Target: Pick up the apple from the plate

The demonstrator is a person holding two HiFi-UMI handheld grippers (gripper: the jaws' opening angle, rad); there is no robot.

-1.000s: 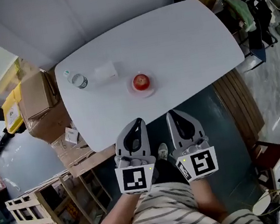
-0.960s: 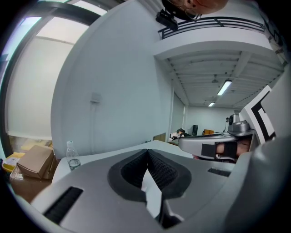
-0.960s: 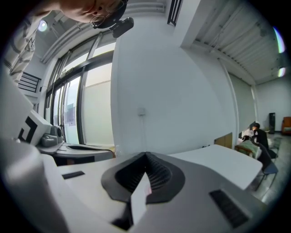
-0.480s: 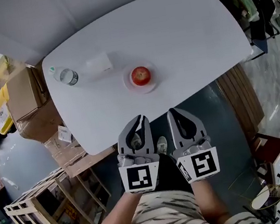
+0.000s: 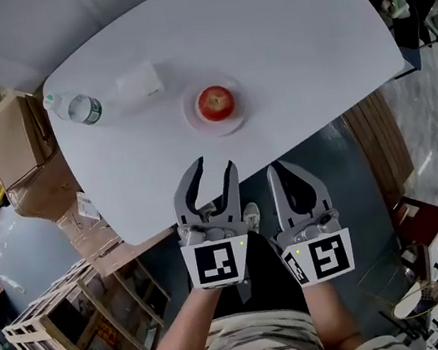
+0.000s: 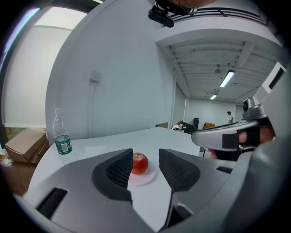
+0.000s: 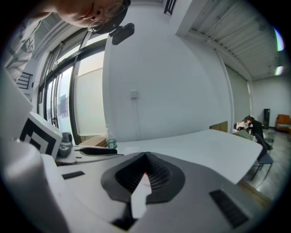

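Note:
A red apple (image 5: 216,103) sits on a small white plate (image 5: 196,122) near the front edge of the white table (image 5: 289,43). Both grippers hang short of that edge, over the floor, pointing at the table. My left gripper (image 5: 213,165) has its jaws opening, with nothing between them. In the left gripper view the apple (image 6: 139,163) and plate (image 6: 142,178) show far beyond the gap of the left gripper (image 6: 145,158). My right gripper (image 5: 278,170) is shut and empty, and its pads (image 7: 157,175) meet at the tip.
A water bottle (image 5: 77,108) and a white packet (image 5: 138,82) stand on the table left of the plate. Cardboard boxes (image 5: 22,152) and a wooden crate (image 5: 55,336) crowd the floor at the left. A wooden bench (image 5: 376,153) lies at the right.
The left gripper's jaws have gone from shut to parted. Both grippers have sunk a little, side by side. The table and apple have shifted up in the head view.

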